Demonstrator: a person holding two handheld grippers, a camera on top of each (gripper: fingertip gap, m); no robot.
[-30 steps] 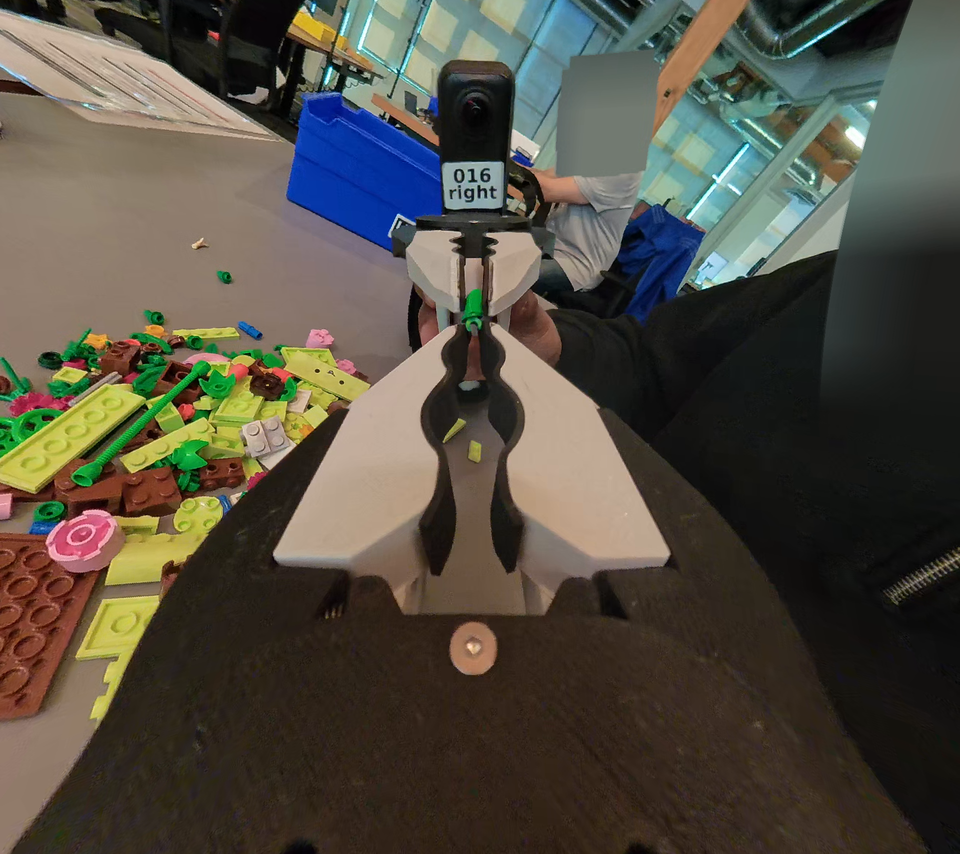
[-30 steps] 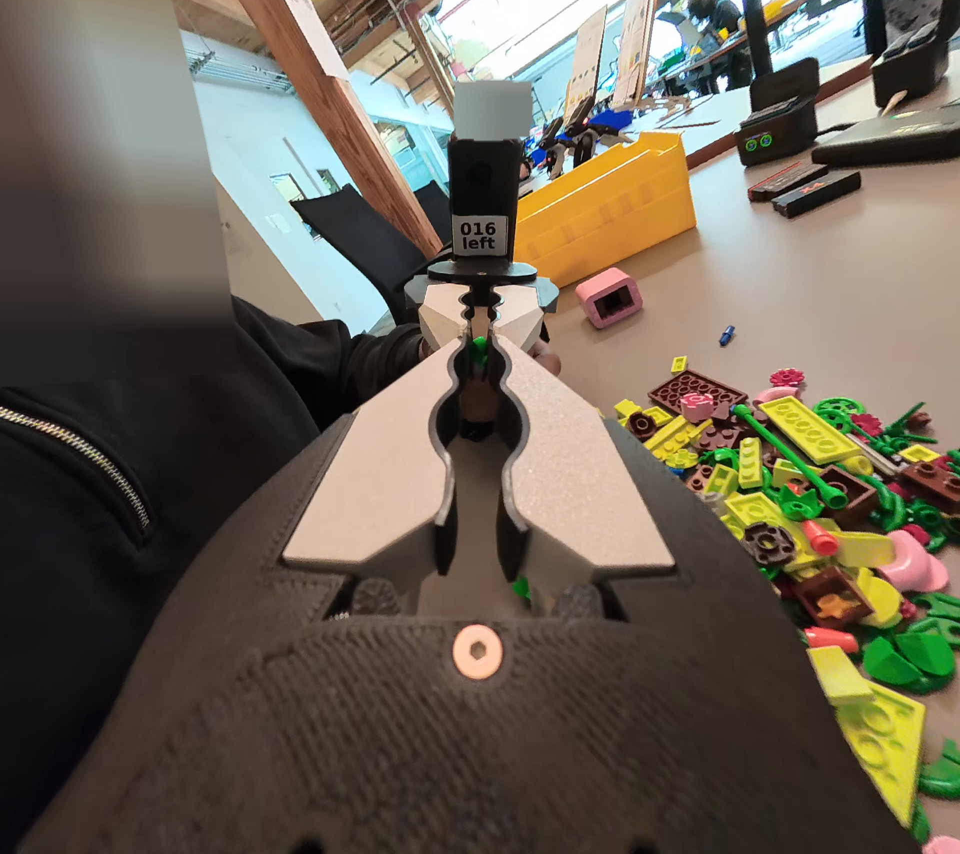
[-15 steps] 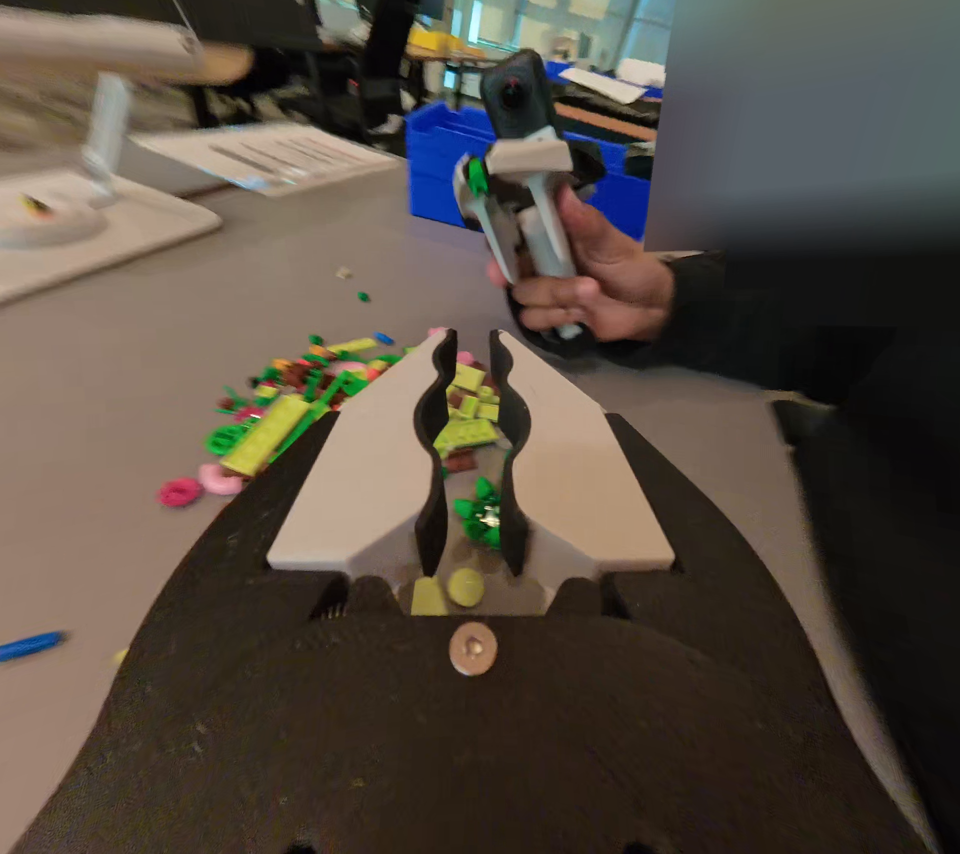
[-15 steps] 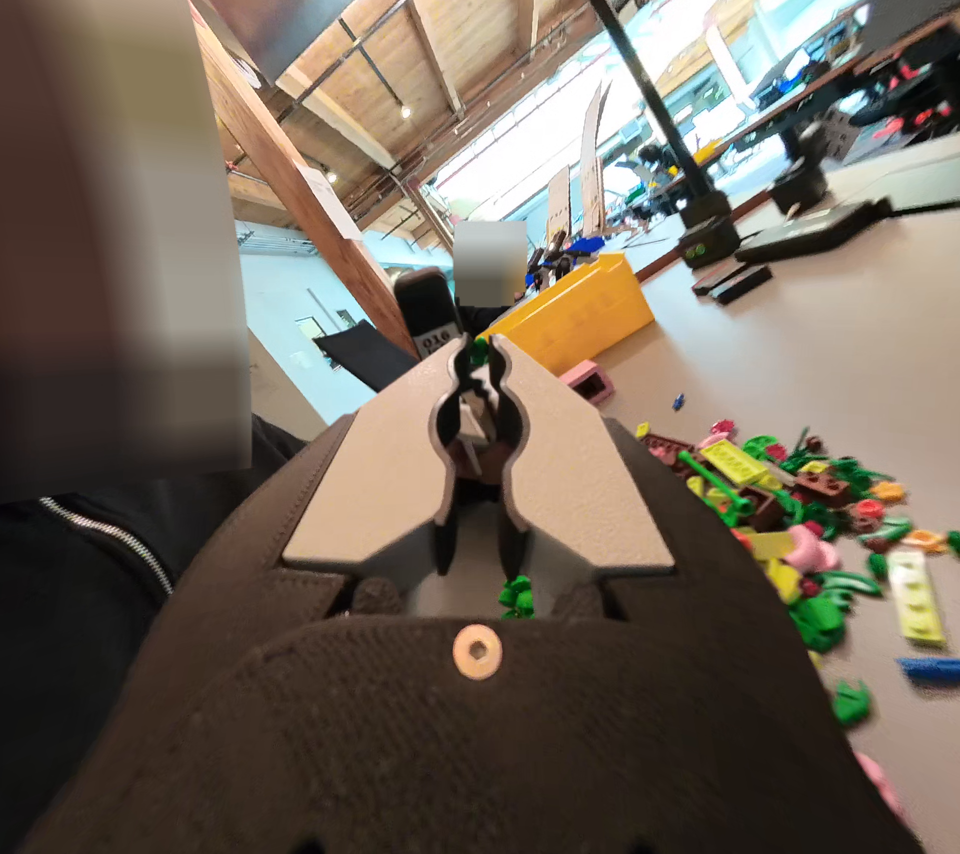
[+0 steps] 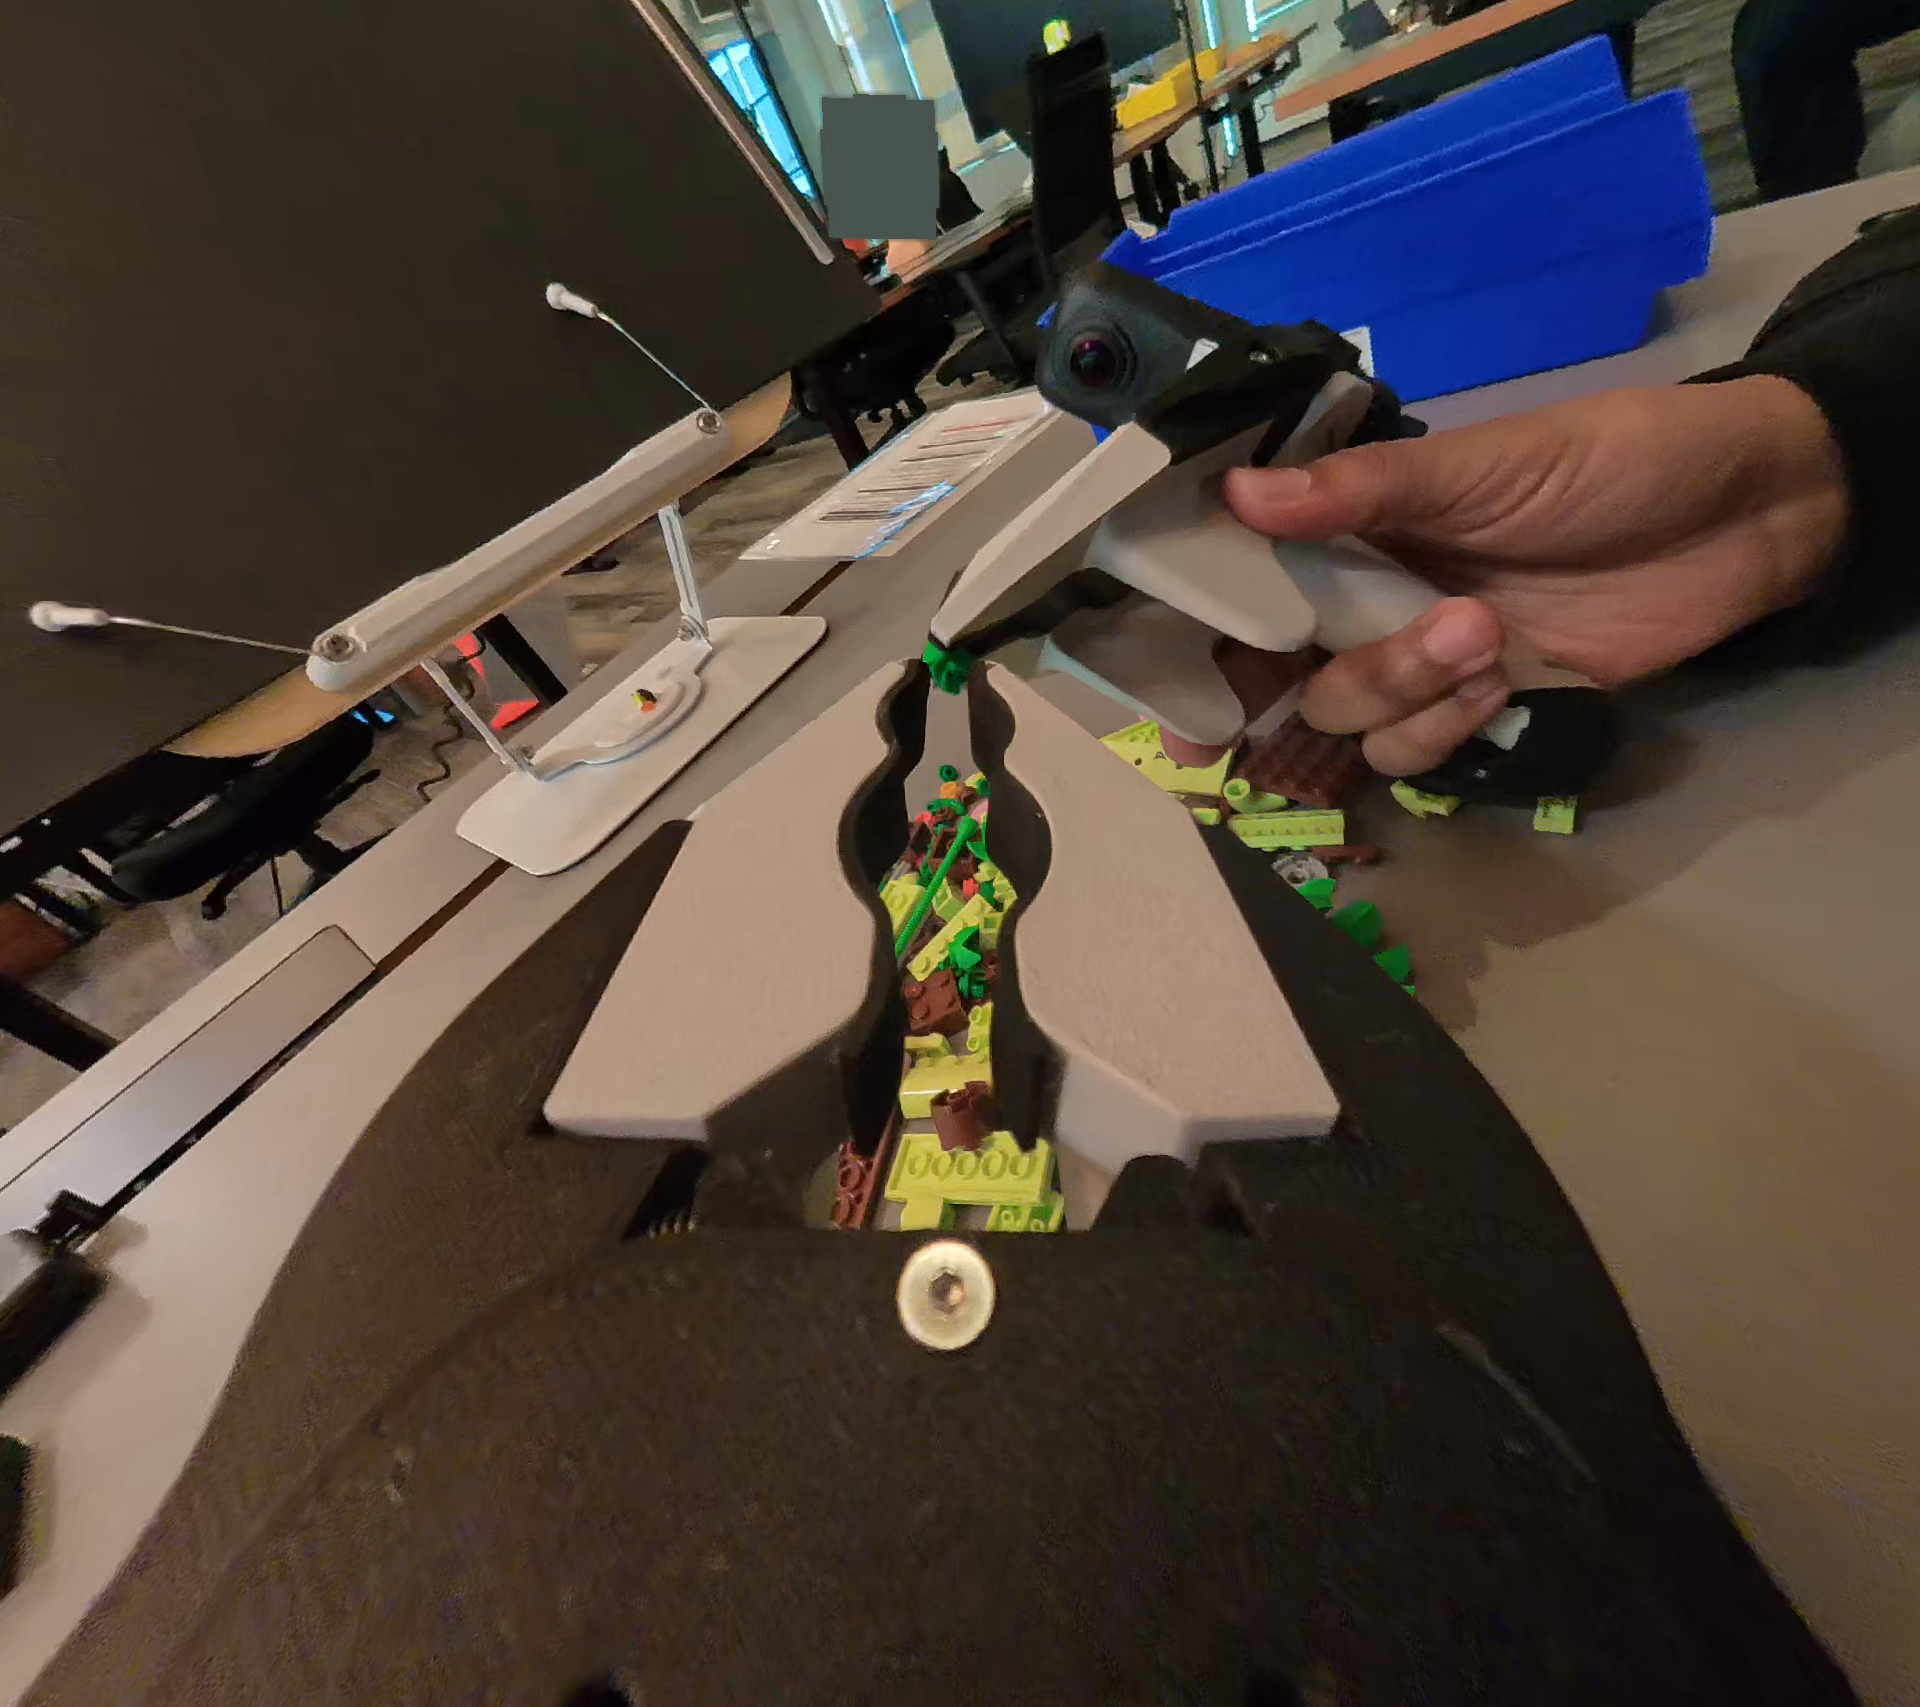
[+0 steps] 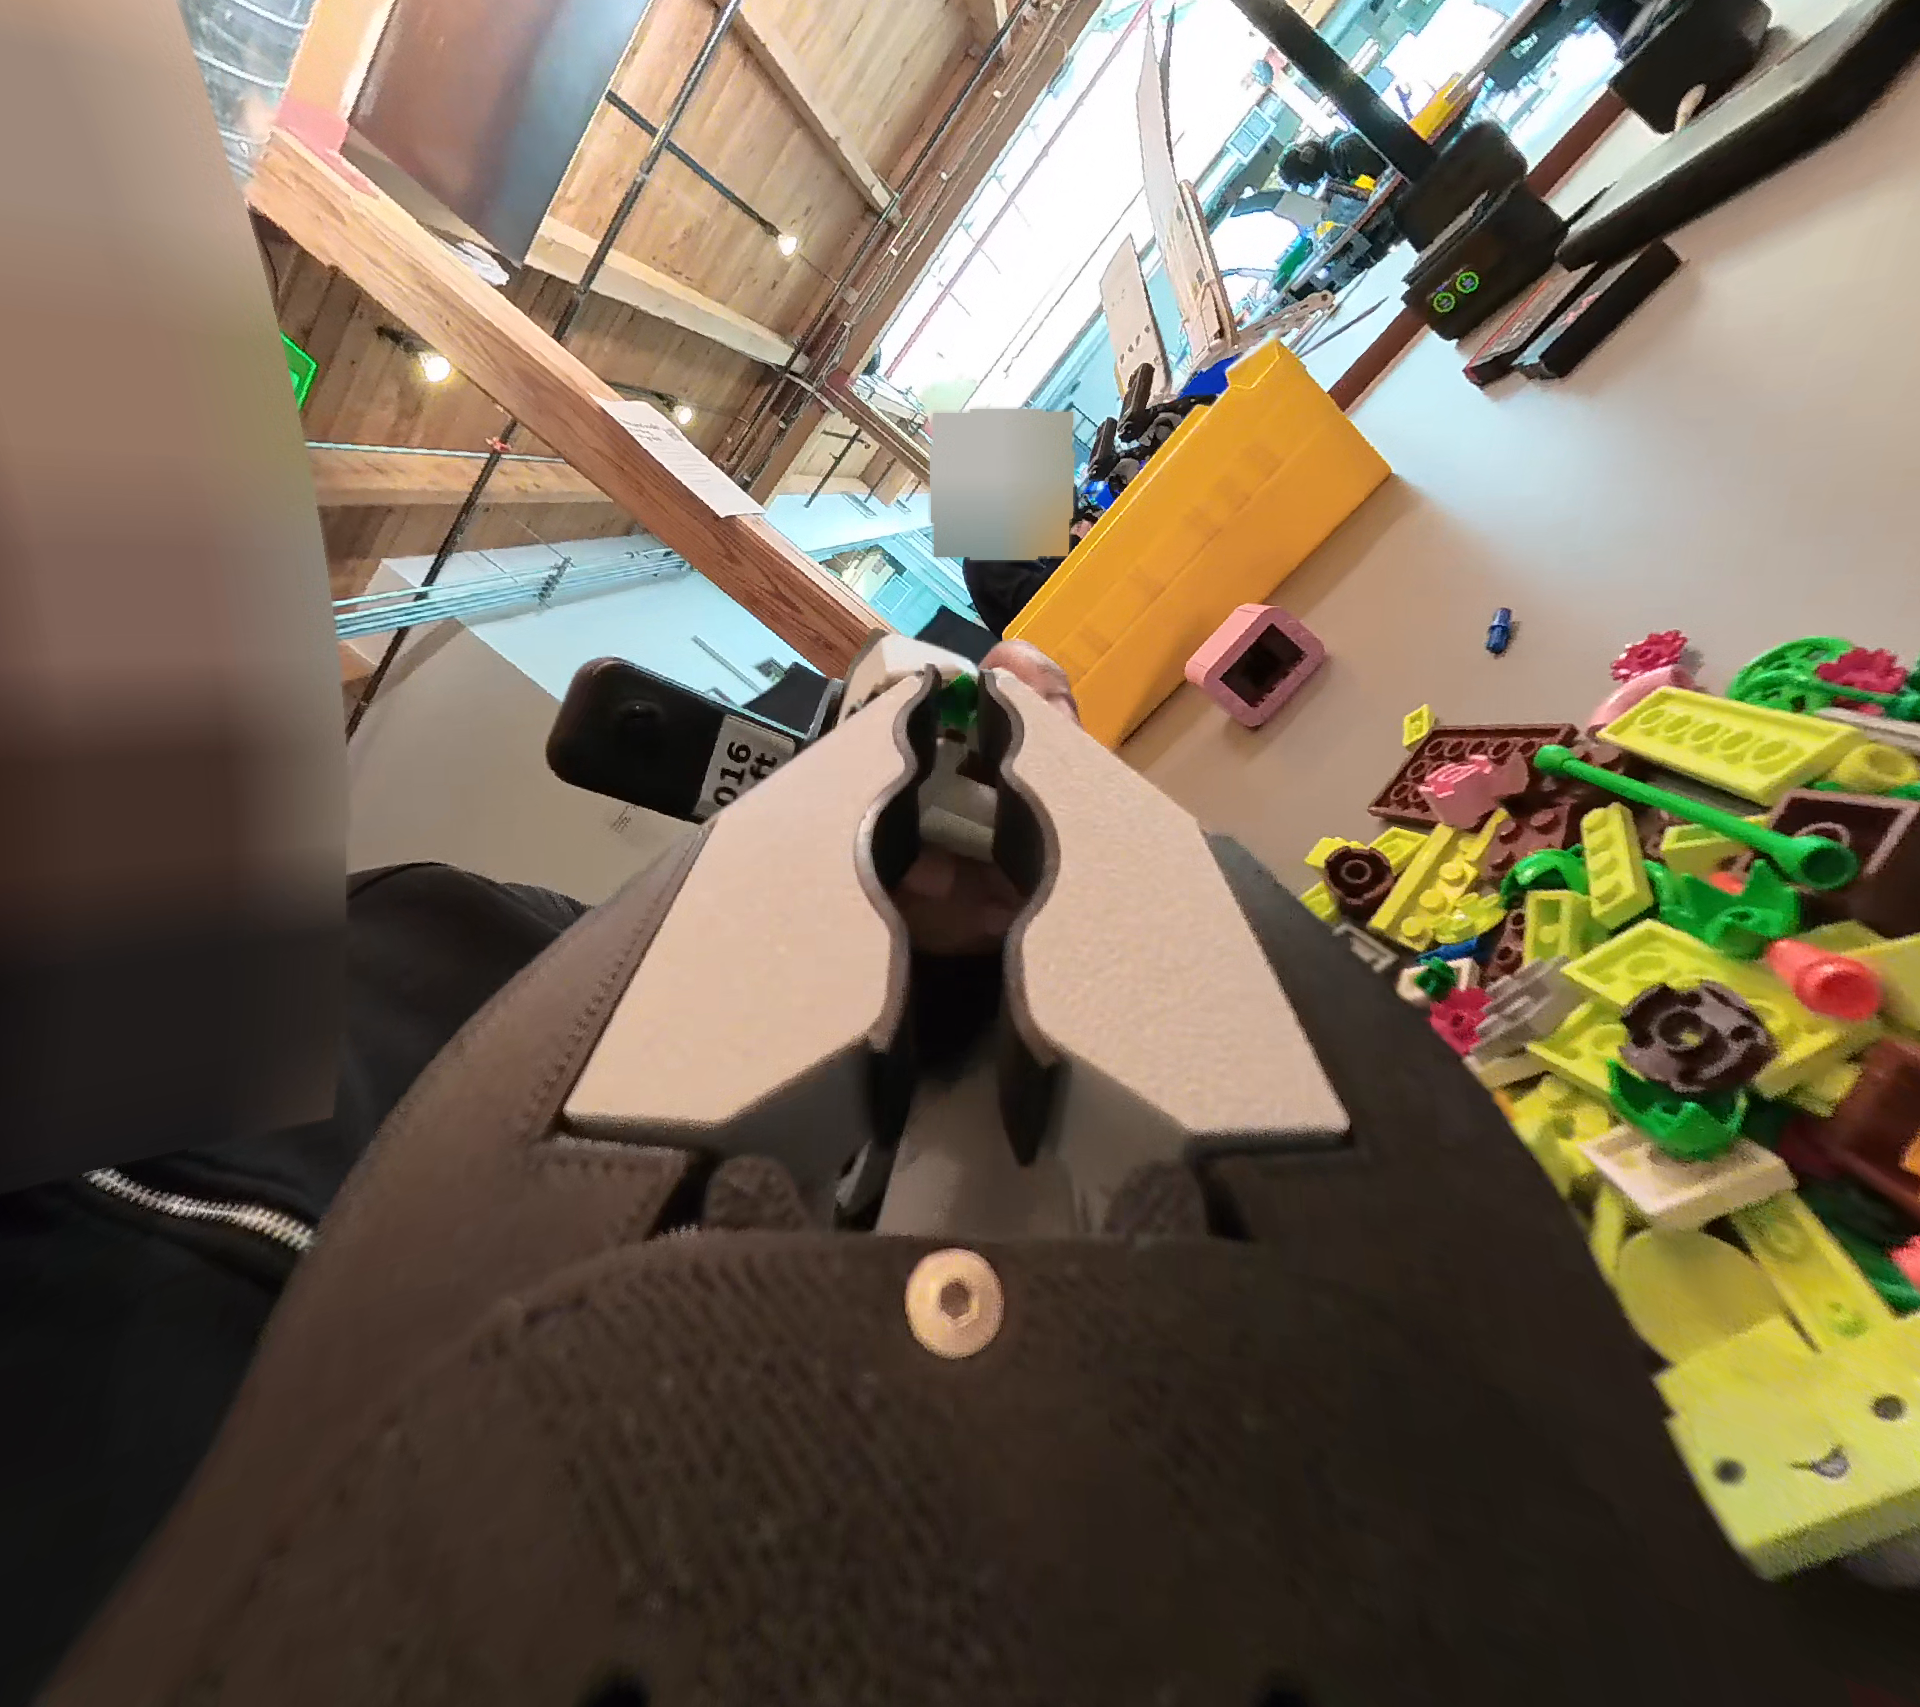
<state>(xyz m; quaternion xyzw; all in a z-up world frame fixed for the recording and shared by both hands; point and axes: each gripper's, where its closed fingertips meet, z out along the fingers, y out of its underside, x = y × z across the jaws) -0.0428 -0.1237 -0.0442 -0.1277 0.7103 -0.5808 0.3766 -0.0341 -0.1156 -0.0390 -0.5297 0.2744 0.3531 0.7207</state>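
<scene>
My right gripper (image 6: 959,689) is shut on a small green piece (image 6: 958,693) at its tips. In the left wrist view a hand (image 5: 1538,556) holds it sideways above a pile of lime, brown, green and pink bricks (image 5: 951,940) on the grey table (image 5: 1662,1086). My left gripper (image 5: 948,678) has its tips right at the green piece (image 5: 945,668). Its jaws stand a narrow gap apart, and I cannot tell if they pinch the piece. The left gripper's black camera (image 6: 644,738) shows behind my right fingers. The pile also shows in the right wrist view (image 6: 1662,888).
A blue bin (image 5: 1455,223) stands behind the hand, beside a laminated sheet (image 5: 914,462). A white stand with thin rods (image 5: 623,722) and a large black panel (image 5: 312,203) are at the left. A yellow bin (image 6: 1195,535), a pink block (image 6: 1257,665) and black boxes (image 6: 1475,255) are farther back.
My left gripper drew back from the green piece with wider jaws, then came back to it with narrower jaws. My right gripper kept the piece and turned sideways, lower over the pile.
</scene>
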